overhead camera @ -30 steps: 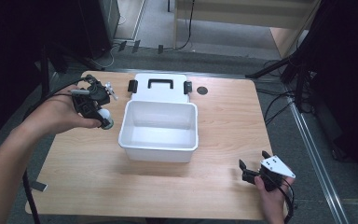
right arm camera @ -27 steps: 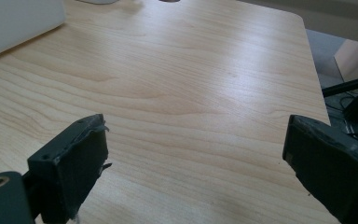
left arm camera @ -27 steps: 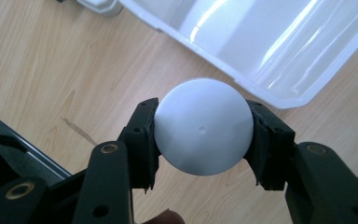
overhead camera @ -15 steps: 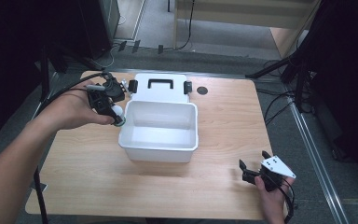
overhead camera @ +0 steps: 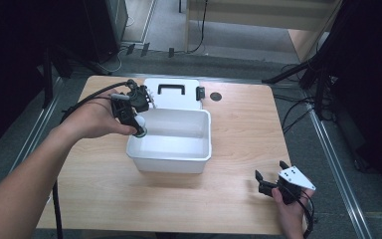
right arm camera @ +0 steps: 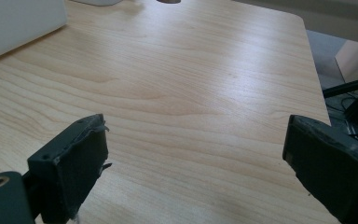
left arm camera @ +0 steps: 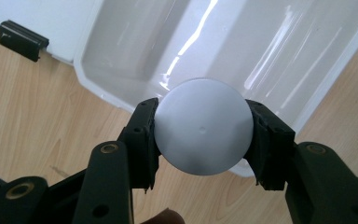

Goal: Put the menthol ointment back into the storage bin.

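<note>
A round pale grey ball (left arm camera: pixel 200 133) sits between the black jaws of my left gripper (left arm camera: pixel 201 149), which is shut on it. In the high view the left gripper (overhead camera: pixel 138 127) holds the ball (overhead camera: pixel 140 122) over the left rim of the open white bin (overhead camera: pixel 169 155). The bin (left arm camera: pixel 135 42) looks bare inside where I can see it. My right gripper (overhead camera: pixel 270 170) rests near the table's front right corner, far from the bin. In the right gripper view its jaws (right arm camera: pixel 196 144) stand wide open over bare wood.
The bin's white lid (overhead camera: pixel 171 94), with black handle and latches, lies flat behind the bin. A small dark disc (overhead camera: pixel 215 96) sits on the wooden table (overhead camera: pixel 243 134) right of the lid. Cables trail on the floor around the table.
My left hand has carried the ball to the right, from the table's left side to the bin's left rim. The right gripper has stayed in place.
</note>
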Motion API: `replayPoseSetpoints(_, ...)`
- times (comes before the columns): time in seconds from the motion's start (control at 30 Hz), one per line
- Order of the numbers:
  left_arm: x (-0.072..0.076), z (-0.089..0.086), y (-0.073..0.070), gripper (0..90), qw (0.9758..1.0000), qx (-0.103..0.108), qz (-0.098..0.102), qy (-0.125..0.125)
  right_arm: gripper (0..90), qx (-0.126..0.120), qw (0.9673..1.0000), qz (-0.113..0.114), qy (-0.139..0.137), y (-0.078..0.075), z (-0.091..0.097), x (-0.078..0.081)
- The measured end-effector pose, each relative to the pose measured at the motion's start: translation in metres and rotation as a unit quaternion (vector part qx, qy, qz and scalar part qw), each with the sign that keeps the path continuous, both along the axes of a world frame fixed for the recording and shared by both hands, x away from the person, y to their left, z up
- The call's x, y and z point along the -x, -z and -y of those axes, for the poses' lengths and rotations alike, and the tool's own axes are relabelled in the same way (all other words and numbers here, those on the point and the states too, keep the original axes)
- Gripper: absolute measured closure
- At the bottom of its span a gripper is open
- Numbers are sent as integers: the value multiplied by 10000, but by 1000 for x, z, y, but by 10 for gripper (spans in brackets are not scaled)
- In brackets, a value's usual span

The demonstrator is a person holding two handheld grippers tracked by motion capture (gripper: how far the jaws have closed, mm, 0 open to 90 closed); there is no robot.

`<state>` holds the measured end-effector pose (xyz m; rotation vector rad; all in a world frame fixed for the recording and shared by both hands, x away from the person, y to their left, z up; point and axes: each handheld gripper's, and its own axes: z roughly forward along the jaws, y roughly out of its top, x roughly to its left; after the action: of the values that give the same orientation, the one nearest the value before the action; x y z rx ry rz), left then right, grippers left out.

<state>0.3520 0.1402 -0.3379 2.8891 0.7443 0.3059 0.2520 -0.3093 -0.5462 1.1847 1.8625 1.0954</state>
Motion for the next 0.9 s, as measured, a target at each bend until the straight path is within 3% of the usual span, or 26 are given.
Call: replayPoseSetpoints(0.9, -14, 14, 61, 511, 9991, -261, -298, 141, 68, -9, 10000, -24, 2, 0, 0, 0)
